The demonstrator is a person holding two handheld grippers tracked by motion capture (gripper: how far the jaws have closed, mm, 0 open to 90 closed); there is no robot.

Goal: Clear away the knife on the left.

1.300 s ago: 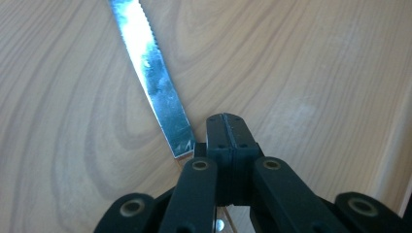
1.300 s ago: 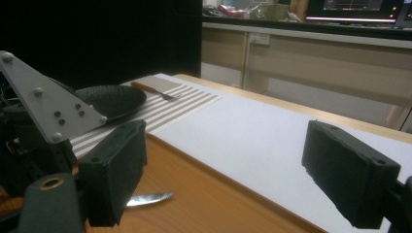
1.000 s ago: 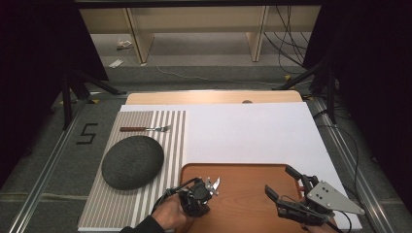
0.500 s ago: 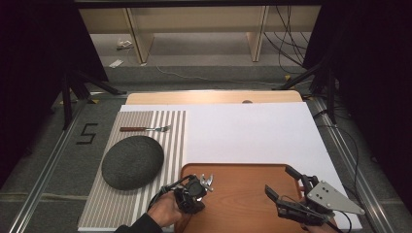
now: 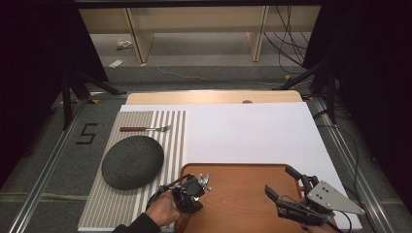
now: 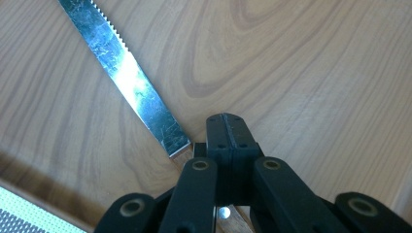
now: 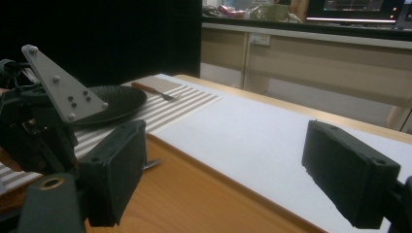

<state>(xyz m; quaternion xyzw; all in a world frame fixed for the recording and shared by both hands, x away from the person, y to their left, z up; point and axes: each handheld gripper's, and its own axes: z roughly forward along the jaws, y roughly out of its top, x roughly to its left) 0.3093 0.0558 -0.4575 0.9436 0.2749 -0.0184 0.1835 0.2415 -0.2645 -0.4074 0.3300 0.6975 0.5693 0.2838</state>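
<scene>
the surface point(image 5: 252, 131) carries a white sheet, a striped placemat point(image 5: 170, 131) at the left and a wooden tray point(image 5: 238, 194) at the near edge. a dark plate point(image 5: 132, 161) and a fork point(image 5: 145, 128) lie on the placemat, the fork beyond the plate. the left gripper point(image 6: 227, 128) has its fingers closed on the handle of a serrated knife point(image 6: 128, 80), whose blade lies over the tray's left part. the right gripper point(image 7: 243, 174) hovers at the tray's right edge, fingers spread wide and empty.
</scene>
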